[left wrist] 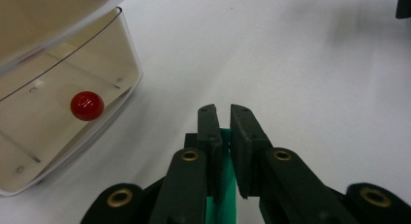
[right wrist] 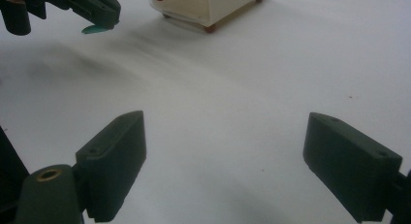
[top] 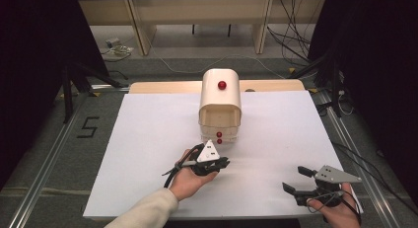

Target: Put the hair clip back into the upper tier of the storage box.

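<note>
Two grippers working over white surface [top: 148,139]: left gripper [left wrist: 223,118] pinching thin green piece [left wrist: 224,185] beside cream drawer box [top: 220,102]; right gripper [right wrist: 225,151] sitting wide open, gripping nothing.

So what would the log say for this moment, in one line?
left gripper: shut on green piece | right gripper: open, over table | drawer box: top drawer looks open

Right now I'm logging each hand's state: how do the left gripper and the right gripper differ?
The left gripper has its jaws nearly shut on a thin green piece; the right gripper is wide open and holds nothing. The left gripper sits just in front of the cream drawer box, while the right gripper rests near the table's right front corner, away from the box. Both have black jaws over the white table.
</note>
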Demonstrator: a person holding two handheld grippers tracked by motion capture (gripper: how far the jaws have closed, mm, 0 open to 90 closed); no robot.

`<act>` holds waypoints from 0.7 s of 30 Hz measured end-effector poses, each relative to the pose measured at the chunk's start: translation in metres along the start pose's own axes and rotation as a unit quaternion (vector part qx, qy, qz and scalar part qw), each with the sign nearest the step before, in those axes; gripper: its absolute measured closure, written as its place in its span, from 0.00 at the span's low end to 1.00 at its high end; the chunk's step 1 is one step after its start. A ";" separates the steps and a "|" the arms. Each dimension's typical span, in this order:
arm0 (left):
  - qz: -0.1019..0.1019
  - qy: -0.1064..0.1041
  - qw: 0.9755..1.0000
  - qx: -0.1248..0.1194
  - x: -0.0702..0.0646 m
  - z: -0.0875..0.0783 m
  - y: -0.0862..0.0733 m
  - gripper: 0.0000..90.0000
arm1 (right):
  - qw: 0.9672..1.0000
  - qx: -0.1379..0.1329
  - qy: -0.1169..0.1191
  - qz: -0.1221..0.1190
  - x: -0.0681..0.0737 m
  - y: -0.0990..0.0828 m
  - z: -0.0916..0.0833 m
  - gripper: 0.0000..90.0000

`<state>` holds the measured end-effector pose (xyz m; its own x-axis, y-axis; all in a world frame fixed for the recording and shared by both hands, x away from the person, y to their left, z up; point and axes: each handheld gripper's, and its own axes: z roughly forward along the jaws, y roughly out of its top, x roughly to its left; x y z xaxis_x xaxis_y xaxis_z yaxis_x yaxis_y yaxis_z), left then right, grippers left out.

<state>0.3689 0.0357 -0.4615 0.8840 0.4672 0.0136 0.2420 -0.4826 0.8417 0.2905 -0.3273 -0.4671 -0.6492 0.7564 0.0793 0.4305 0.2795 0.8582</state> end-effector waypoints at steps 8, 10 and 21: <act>-0.001 0.005 1.000 -0.006 0.001 -0.005 0.002 0.92 | 1.000 0.000 0.000 0.000 0.000 0.000 0.000 0.18; -0.002 0.006 1.000 -0.008 0.001 -0.006 0.003 0.92 | 1.000 0.000 0.000 0.000 0.000 0.000 0.000 0.18; -0.002 0.011 1.000 -0.017 0.003 -0.013 0.006 0.92 | 1.000 0.000 0.000 0.001 0.000 0.000 0.000 0.18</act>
<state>0.3683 0.0439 -0.4495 0.8741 0.4852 0.0226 0.2309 -0.4560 0.8595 0.2905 -0.3272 -0.4672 -0.6494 0.7562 0.0807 0.4315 0.2791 0.8579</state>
